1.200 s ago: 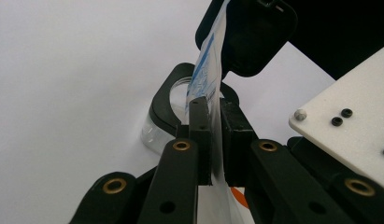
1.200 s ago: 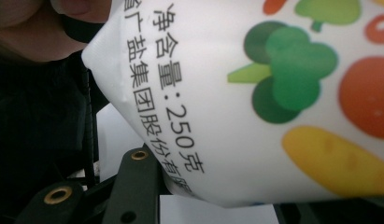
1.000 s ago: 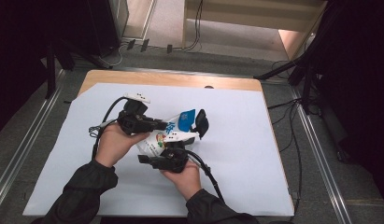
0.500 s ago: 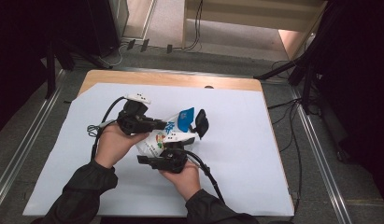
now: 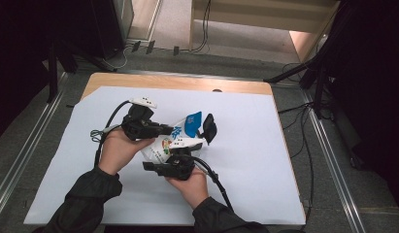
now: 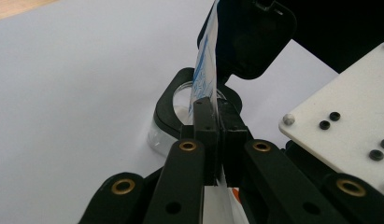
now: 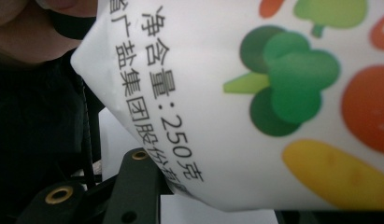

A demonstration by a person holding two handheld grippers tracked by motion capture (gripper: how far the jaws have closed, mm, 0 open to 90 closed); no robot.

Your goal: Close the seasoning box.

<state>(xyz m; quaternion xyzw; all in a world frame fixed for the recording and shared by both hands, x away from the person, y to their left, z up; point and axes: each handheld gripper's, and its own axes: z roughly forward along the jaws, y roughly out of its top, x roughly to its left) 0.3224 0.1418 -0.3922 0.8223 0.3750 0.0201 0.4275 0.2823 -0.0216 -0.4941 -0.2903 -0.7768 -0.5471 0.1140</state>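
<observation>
Salt bag (image 5: pixel 170 141), a white pouch with a blue top, sits held above the middle of the white sheet (image 5: pixel 245 160) on the table (image 5: pixel 177 82), between my 2 grippers. In the high view its long axis runs from about 7 o'clock up to 1 o'clock, with the blue top end toward 1 o'clock and the white printed end toward 7 o'clock.

My left gripper (image 5: pixel 160 130) comes in from 9 o'clock; in the left gripper view (image 6: pixel 216 126) its fingers (image 6: pixel 203 126) are pressed together on the thin blue-and-white edge of the bag, which stands on edge between them. Just behind that edge I see a small clear round container (image 6: pixel 180 116) on the sheet.

My right gripper (image 5: pixel 180 158) holds the bag from 6 o'clock; its fingers are partly spread around the fuller body of the pouch, which lies against the finger (image 7: pixel 138 186) seen in the right gripper view.

Writing I can read in that view: "净含量:250克", with another line of Chinese characters beside it, partly cut off. Cartoon vegetables are printed next to the text: green broccoli (image 7: pixel 283 84), a yellow shape and orange ones.
</observation>
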